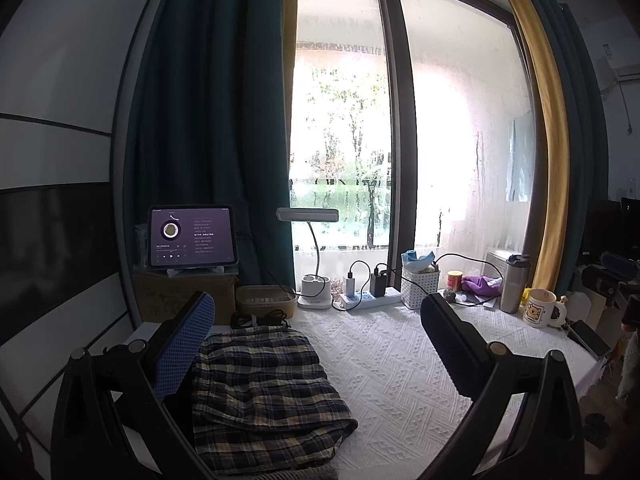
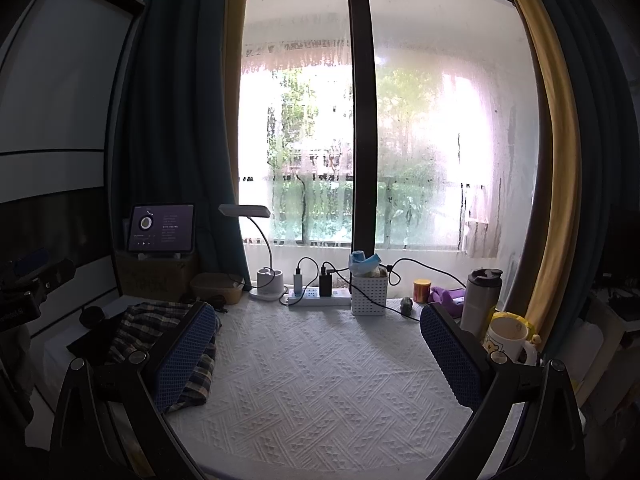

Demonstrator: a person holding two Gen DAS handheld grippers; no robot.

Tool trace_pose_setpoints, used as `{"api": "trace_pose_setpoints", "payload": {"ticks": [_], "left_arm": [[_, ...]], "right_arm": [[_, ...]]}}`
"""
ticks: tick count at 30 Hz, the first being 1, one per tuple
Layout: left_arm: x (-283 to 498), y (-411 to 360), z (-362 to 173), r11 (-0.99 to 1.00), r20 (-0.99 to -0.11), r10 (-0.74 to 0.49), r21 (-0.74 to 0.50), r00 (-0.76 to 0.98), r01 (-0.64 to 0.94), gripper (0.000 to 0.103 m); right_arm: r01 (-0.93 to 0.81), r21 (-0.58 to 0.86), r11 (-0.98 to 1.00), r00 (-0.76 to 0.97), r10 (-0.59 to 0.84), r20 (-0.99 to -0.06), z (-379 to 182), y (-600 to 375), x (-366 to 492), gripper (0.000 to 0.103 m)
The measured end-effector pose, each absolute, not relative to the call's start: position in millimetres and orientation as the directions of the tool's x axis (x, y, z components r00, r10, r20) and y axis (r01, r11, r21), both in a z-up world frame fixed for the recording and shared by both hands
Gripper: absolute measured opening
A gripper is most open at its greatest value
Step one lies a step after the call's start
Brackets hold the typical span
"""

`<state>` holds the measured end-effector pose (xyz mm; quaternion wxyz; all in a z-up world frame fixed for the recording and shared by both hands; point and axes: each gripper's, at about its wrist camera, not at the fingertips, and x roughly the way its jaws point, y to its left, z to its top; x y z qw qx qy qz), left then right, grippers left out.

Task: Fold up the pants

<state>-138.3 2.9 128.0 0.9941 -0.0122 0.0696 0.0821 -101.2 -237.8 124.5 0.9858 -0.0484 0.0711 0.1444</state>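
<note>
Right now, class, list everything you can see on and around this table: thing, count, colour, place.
pants: one, navy-cream plaid, folded, table's left
tablecloth: one, white, covering table
tablet: one, dark screen, back left on cardboard box
desk lamp: one, white, back centre
power strip: one, white, beside lamp
basket: one, white, back right
flask: one, steel, right
mug: one, white, right of flask
left tongs: open, empty
right tongs: open, empty

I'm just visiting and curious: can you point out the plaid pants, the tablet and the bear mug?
plaid pants (image 1: 260,392): left wrist view, middle of the folded top layer.
tablet (image 1: 191,236): left wrist view, centre of the lit screen.
bear mug (image 1: 540,309): left wrist view, front wall by the bear print.
</note>
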Motion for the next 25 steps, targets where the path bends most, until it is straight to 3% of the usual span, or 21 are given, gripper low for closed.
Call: {"api": "trace_pose_setpoints", "payload": {"ticks": [25], "left_arm": [[-137.1,0.2,127.8,0.988,-0.136,0.153,-0.012,0.979,-0.156,0.102]], "right_arm": [[-0.288,-0.075,0.955,0.949,0.274,-0.157,124.6,-235.1,-102.6,0.103]]}}
